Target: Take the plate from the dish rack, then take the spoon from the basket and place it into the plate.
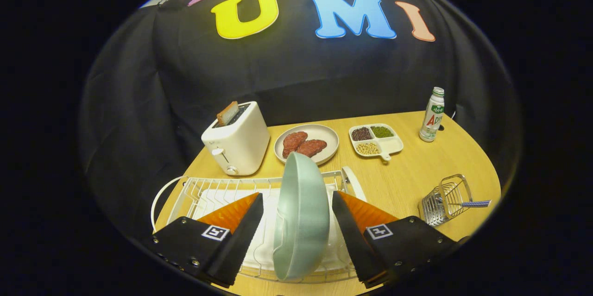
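Standing on edge in the dish rack [194,189], the plate [301,215] sits between the released hand-held gripper [297,222] fingers.

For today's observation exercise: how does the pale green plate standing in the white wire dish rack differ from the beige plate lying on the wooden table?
The pale green plate stands on edge in the white wire dish rack, between the open gripper fingers; the beige plate lies flat on the wooden table beyond them. The green plate is empty; the beige one holds two reddish pieces of food. Both are round.
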A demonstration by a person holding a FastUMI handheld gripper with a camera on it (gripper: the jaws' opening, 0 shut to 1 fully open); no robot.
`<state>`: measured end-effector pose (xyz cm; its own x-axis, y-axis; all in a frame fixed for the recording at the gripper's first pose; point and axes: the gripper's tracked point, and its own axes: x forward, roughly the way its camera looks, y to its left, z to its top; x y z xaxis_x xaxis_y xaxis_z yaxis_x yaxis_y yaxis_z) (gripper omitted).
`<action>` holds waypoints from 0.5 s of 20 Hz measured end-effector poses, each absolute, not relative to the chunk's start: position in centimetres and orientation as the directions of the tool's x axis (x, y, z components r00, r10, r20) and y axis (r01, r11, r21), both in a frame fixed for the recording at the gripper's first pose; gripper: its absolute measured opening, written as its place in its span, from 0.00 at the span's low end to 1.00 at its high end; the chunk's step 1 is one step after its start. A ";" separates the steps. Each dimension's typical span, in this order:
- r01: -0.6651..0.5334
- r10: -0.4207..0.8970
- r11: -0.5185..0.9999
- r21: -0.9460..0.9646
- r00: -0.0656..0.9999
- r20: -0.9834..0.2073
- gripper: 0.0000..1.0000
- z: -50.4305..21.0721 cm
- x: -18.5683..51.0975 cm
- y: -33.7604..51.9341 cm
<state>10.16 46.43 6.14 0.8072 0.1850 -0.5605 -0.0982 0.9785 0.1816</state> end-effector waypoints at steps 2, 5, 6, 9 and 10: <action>-0.102 0.198 0.977 0.187 0.765 -0.613 0.63 4.5 10.1 46.8; -0.068 0.150 0.987 0.149 0.731 -0.666 0.46 3.6 10.1 45.8; -0.052 0.126 0.990 0.128 0.722 -0.680 0.38 3.4 10.0 45.6; -0.013 0.050 0.998 0.057 0.703 -0.710 0.33 3.4 9.9 44.7; -0.004 0.035 0.999 0.046 0.702 -0.712 0.33 3.6 9.9 44.7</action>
<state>9.92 44.69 3.56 0.7017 0.0353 -0.7116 -0.0041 0.9990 0.0456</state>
